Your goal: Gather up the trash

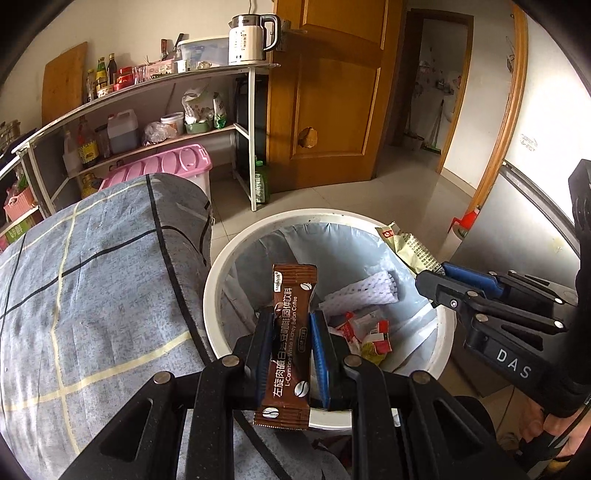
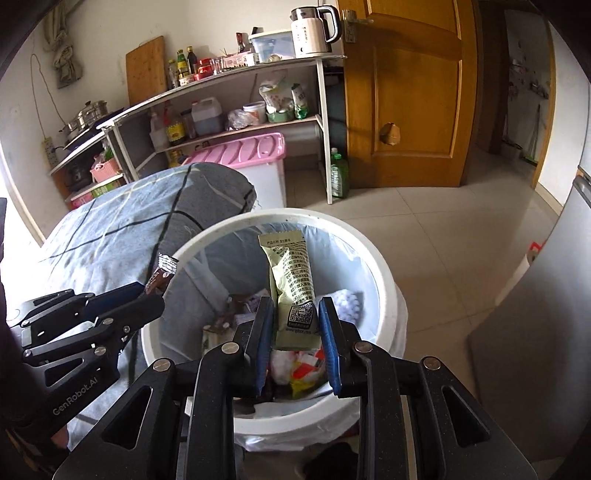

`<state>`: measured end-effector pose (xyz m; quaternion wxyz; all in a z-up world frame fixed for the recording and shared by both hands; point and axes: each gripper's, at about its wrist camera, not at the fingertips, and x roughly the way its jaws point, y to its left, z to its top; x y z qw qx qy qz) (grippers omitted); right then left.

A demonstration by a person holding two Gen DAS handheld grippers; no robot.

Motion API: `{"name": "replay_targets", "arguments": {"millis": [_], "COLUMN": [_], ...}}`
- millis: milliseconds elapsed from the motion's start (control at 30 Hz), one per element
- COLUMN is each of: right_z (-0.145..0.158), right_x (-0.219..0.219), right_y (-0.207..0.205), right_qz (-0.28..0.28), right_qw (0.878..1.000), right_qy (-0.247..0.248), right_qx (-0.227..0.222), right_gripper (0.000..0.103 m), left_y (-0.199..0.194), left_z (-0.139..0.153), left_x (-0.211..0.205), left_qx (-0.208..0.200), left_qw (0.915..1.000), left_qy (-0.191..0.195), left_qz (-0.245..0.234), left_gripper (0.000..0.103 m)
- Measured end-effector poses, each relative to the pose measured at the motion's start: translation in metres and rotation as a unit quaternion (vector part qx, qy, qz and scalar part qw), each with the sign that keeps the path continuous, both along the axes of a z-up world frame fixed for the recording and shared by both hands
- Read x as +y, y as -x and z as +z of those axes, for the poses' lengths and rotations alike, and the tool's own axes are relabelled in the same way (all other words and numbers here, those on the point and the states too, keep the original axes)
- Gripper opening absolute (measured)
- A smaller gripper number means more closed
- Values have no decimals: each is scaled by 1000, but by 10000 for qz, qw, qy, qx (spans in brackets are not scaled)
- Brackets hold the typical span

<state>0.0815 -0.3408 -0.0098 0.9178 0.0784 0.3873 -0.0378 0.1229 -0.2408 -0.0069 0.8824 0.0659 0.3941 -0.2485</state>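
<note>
Above the open mouth of the white trash bin (image 1: 212, 295), the left gripper (image 1: 291, 354) pinches a brown coffee sachet (image 1: 290, 343) between its blue pads, closed on the lower half of the packet. The sachet stands upright, and its top end rises clear of the fingertips, over the near rim of the bin.

The right gripper (image 2: 297, 339) holds a pale green sachet (image 2: 293, 288) in the same way, with the pads pressed on its lower part where a QR code is printed. This packet also points upward, over the inside of the bin. In the left wrist view the right gripper (image 1: 430, 275) comes in from the right side, with the green packet sticking out past the bin's far rim.

Inside the bin there is a thin grey liner bag (image 2: 207, 266), and at the bottom lie a white foam net (image 1: 365, 291) and some red and white wrappers (image 1: 369, 332).

Just beside the bin, on its left, stands a surface covered with a blue-grey checked cloth (image 1: 92, 277). Behind it is a pink storage box lid (image 2: 243, 151), then a white shelf unit (image 2: 321, 129) with bottles and an electric kettle (image 2: 314, 31) on top. A wooden door (image 2: 406, 92) is to the right of the shelf, and the floor is of light tiles (image 2: 443, 240).
</note>
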Motion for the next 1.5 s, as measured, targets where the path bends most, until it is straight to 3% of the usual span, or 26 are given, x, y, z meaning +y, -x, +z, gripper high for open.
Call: {"name": "replay_targets", "arguments": {"millis": [267, 333, 367, 433, 633, 1000, 1200, 1500], "right_z": [-14, -14, -15, -15, -10, 13, 22, 26], "right_x": [-8, -8, -8, -7, -4, 17, 32, 45], "right_y": [-7, -6, -6, -4, 2, 39, 66, 88], "right_qz": [-5, -59, -80, -58, -128, -298, -380, -372], "right_qw": [9998, 9998, 9998, 9998, 9999, 9987, 9972, 9959], "right_qy": [-119, -10, 15, -62, -5, 52, 84, 37], "right_qx": [183, 196, 201, 188, 110, -418, -634, -820], "right_gripper": [33, 38, 48, 52, 52, 52, 52, 52], "left_y": [-6, -5, -5, -5, -1, 35, 58, 89], "left_z": [-10, -11, -11, -11, -6, 25, 31, 36], "left_x": [-6, -5, -4, -3, 3, 29, 49, 58], "left_qx": [100, 109, 114, 128, 89, -597, -680, -991], "left_qw": [9999, 9999, 9999, 9999, 9998, 9971, 9952, 9921], "left_qy": [-68, -104, -93, -56, -55, -21, 81, -120], "left_qz": [19, 29, 48, 84, 158, 471, 694, 764], "left_gripper": [23, 35, 44, 49, 49, 49, 49, 49]}}
